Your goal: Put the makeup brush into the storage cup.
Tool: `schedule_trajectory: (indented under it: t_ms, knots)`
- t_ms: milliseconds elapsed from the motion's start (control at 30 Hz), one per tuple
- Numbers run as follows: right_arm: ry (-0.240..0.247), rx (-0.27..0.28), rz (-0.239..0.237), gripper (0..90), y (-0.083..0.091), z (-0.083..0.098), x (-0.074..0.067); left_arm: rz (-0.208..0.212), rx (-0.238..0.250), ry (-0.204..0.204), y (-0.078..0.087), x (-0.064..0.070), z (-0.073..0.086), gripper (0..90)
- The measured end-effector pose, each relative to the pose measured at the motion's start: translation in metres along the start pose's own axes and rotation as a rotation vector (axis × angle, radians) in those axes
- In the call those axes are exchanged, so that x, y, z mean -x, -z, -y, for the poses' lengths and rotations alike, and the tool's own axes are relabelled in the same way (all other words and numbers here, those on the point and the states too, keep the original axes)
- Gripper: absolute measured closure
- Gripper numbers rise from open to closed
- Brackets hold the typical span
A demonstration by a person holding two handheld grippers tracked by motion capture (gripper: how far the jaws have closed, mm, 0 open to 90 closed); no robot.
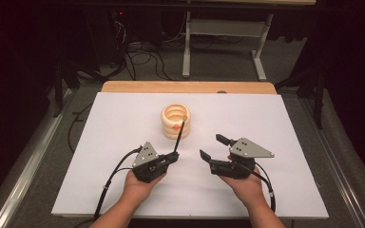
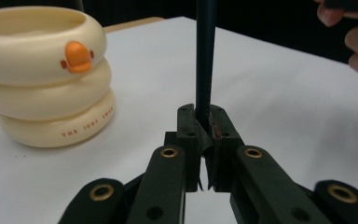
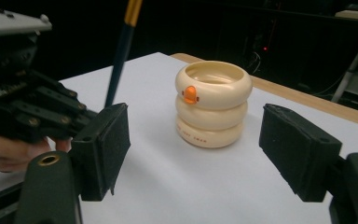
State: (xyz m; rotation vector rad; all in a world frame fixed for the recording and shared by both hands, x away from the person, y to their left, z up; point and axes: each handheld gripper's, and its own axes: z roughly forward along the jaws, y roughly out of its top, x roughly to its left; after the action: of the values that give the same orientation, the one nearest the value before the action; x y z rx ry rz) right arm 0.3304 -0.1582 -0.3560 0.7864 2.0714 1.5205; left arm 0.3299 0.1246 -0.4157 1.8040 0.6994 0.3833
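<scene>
A cream holder shaped like three stacked rings, with an orange duck beak on its side, stands upright on the white board; it appears as holder and holder in the gripper views. My left gripper is shut on a dark pencil with a gold band near its top end. The pencil rises almost upright from the closed jaws, and its tip leans toward the holder's rim. My right gripper is open, nothing between its pads, a hand's width right of the left one.
The board lies on a wooden table whose far edge shows behind it. Metal rails run along both sides. Beyond the table stand a white desk frame and loose cables on the floor.
</scene>
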Motion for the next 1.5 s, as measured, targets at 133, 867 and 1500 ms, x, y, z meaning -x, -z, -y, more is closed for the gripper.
schedule_trajectory:
  t_ms: [133,867,1500]
  knots:
    - [-0.009,0.004,-0.016,28.9,-0.001,0.0,-0.003,0.004,-0.015,-0.007,-0.004,0.003,0.004,85.5]
    - [-0.095,0.057,-0.084,45.8,-0.008,0.001,-0.014,0.045,-0.049,-0.027,-0.02,0.025,0.014,85.5]
    - [-0.15,0.047,-0.115,64.3,-0.021,0.007,-0.021,0.076,-0.046,-0.042,-0.022,0.031,0.014,85.5]
